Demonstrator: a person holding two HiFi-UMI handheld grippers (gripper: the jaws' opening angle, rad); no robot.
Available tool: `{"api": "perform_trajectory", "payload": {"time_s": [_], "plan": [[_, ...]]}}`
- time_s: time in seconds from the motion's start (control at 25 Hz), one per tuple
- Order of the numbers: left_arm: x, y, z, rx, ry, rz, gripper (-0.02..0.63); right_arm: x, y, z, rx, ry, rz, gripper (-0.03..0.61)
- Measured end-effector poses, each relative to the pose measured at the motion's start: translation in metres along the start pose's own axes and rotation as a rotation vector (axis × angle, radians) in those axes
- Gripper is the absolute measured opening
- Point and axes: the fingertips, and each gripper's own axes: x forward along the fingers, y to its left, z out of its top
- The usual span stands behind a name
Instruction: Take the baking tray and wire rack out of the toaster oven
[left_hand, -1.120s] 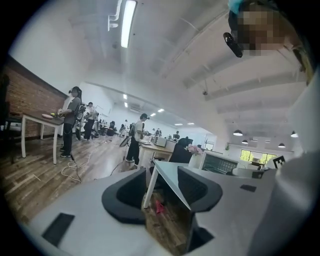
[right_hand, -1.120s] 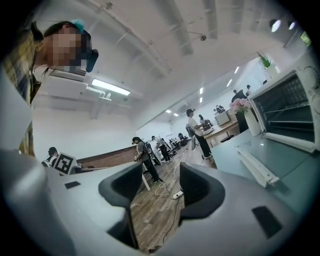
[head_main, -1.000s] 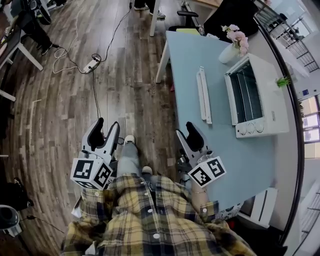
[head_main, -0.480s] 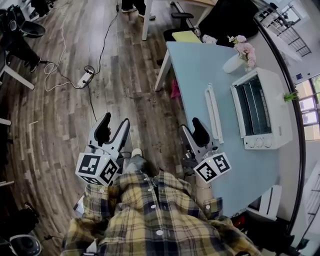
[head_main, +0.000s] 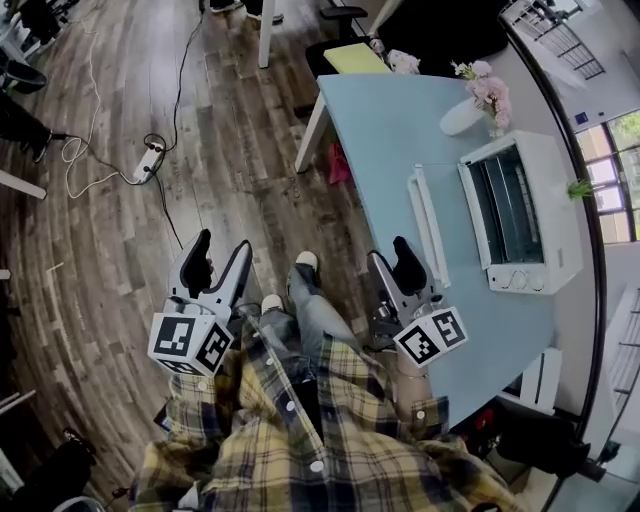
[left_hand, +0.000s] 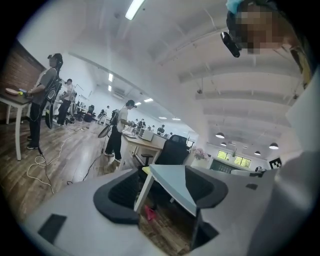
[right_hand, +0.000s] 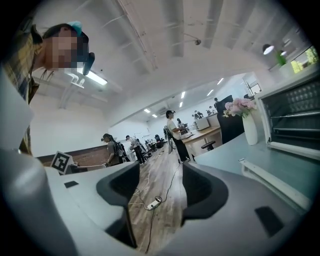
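wood floor (head_main: 110, 250) under your feet, pale blue desk (head_main: 400, 130) at frame right, toaster oven (head_main: 548, 215) on it, door down, wire rack (head_main: 505, 205) inside, your left gripper (head_main: 222, 250) over the floor, right gripper (head_main: 392, 255) by the desk edge, both jaws opening wide, nothing between them

No readable text, label, brand or number on any surface in view

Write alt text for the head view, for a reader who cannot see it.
A person in a plaid shirt holds a left gripper and right gripper, jaws opening and empty, beside a blue table bearing an open white toaster oven.
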Motion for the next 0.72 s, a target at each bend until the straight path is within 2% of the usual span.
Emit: {"api": "perform_trajectory", "payload": {"time_s": [0.2,0.36,0.56,0.72], "plan": [[0.030,0.006,0.005,0.016,0.011,-0.005,0.288,0.022,-0.031,0.004,0.020,-0.021,-0.036,0.252],[0.078,0.003,0.016,0.048,0.023,-0.045,0.288,0.048,-0.063,0.017,0.049,-0.070,-0.065,0.252],[0.165,-0.023,0.038,0.072,0.030,-0.134,0.288,0.064,-0.116,0.050,0.049,-0.122,-0.125,0.252],[0.234,-0.069,0.044,0.101,0.074,-0.271,0.288,0.051,-0.169,0.076,0.097,-0.184,-0.241,0.252]]}}
